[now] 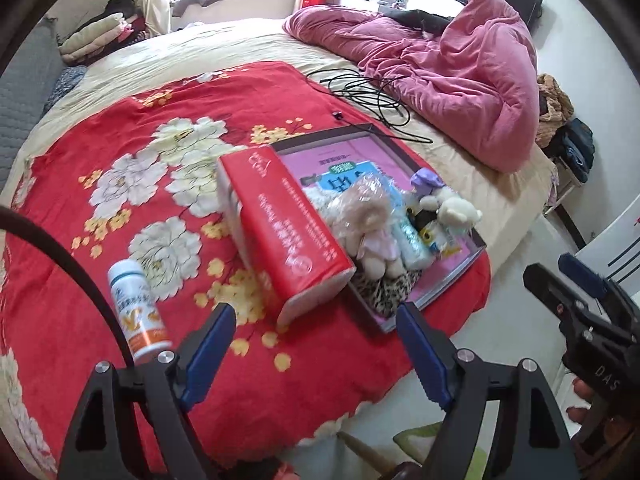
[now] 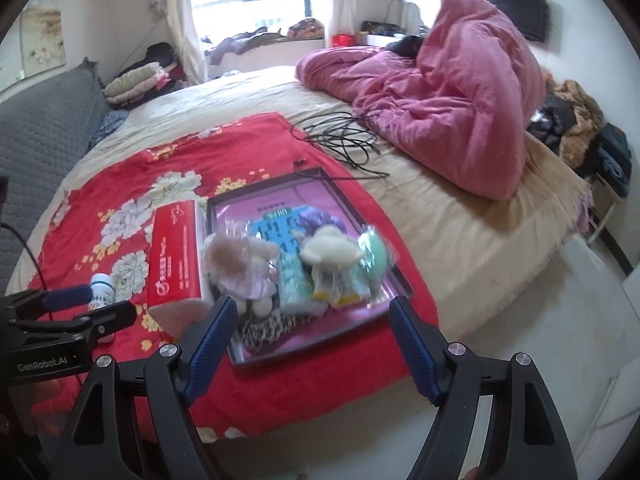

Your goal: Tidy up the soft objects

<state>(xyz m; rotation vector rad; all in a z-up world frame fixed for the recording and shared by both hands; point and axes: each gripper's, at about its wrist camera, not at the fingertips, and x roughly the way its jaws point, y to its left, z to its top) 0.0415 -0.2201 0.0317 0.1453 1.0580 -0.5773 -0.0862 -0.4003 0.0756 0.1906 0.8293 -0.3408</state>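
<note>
left hand-held gripper (image 1: pixel 316 314) wide open, empty | right hand-held gripper (image 2: pixel 310 310) wide too | red tissue pack (image 1: pixel 286 226) on the bed beside the tray (image 1: pixel 460 276), dead ahead of your left, long axis pointing away

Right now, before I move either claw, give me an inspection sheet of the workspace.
Surface: bed with a red floral blanket spread over its near end.
Job's things: shallow tray on the blanket holds a wrapped doll, a cream plush toy, a purple plush, a blue-green packet and leopard-print fabric.
Clutter: red tissue pack lies beside the tray, leaning onto its edge; white bottle lies on the blanket.
Grippers: left claw open and empty; right claw open and empty, both short of the tray.
Cables: black cable coiled behind the tray.
Surroundings: pink quilt heaped on the bed; folded clothes near the window.
</note>
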